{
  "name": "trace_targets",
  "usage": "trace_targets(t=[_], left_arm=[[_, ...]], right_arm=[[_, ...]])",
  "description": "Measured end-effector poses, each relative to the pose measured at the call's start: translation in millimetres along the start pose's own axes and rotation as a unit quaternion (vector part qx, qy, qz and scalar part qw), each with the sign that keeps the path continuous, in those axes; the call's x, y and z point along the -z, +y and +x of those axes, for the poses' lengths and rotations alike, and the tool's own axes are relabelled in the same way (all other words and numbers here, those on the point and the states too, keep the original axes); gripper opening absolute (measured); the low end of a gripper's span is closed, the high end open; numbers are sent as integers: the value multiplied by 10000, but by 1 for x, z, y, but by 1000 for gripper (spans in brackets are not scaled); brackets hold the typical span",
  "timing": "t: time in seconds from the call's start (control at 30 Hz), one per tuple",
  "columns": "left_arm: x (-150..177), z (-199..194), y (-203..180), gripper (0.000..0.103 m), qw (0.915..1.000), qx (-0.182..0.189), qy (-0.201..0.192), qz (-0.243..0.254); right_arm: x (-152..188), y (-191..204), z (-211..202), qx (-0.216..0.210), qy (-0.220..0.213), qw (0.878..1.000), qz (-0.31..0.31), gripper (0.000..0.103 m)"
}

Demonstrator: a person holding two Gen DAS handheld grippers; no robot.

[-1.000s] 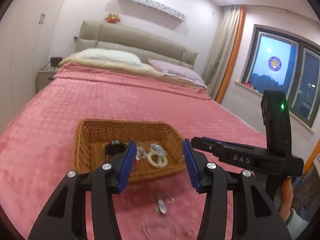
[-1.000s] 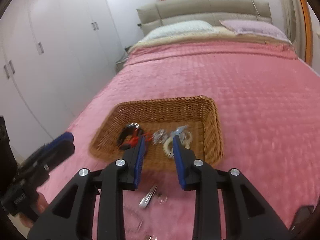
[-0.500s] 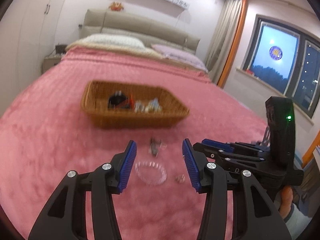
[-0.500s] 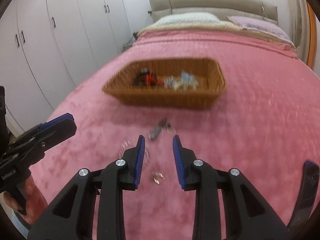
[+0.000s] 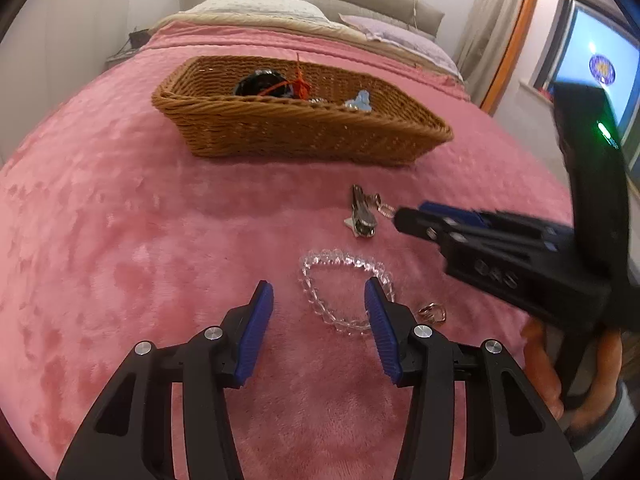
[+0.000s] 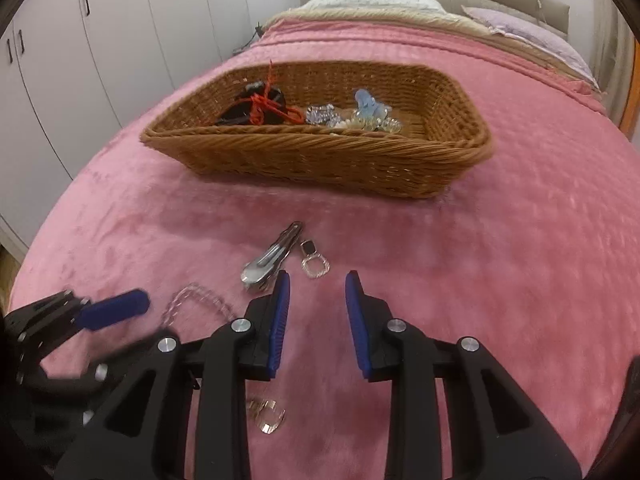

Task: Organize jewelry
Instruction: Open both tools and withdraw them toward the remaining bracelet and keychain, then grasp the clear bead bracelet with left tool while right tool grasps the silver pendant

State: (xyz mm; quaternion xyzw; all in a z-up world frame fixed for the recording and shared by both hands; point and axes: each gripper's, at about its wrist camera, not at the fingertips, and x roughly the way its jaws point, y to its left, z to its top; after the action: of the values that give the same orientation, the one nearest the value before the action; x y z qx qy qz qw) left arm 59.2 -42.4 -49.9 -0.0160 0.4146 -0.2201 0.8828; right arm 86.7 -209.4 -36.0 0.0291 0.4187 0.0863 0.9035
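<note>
Basket [image 6: 320, 160] well beyond; left gripper [image 5: 318, 304] apart over bead bracelet [image 5: 344, 280]; right gripper [image 6: 314, 292] apart near ring [image 6: 315, 267].

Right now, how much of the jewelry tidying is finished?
Partly. Several pieces already lie in the wicker basket. Nothing is held: the left gripper and right gripper are open. Left on the pink blanket: hair clip, clear bead bracelet, small pendant, gold ring.

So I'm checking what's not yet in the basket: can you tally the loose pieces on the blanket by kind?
Clear bead bracelet: 1
Silver hair clip: 1
Rings: 2, a clear one with a dark stone and a gold-toned one
Total: 4, all lying on the pink blanket.
</note>
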Motion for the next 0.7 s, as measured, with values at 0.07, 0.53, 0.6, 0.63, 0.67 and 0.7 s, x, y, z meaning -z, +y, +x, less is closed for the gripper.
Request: trace_targets(t=[0.07,0.53,0.6,0.63,0.67,0.7], left_arm=[[0,2,-2,45,10000,-74,10,58],[3,1,1,28,9999,-152,-69,-15],[3,1,2,18,9999,-117,-61,-21],[3,1,3,11,10000,-58,-49,-26],[4,1,3,11,10000,-50,-50,-30],[4,1,2,9,10000,-52,-57,-29]], right_arm=[[-4,-1,9,-50,105,9999,-10,26],[-6,18,14,212,131,9989,-401,12],[3,16,7,212,112,9992,-317,12],[6,14,4,191,104,9994,-259,12],[12,10,-2,154,83,9997,-154,12],[15,7,-5,130,67,9999,-83,12]])
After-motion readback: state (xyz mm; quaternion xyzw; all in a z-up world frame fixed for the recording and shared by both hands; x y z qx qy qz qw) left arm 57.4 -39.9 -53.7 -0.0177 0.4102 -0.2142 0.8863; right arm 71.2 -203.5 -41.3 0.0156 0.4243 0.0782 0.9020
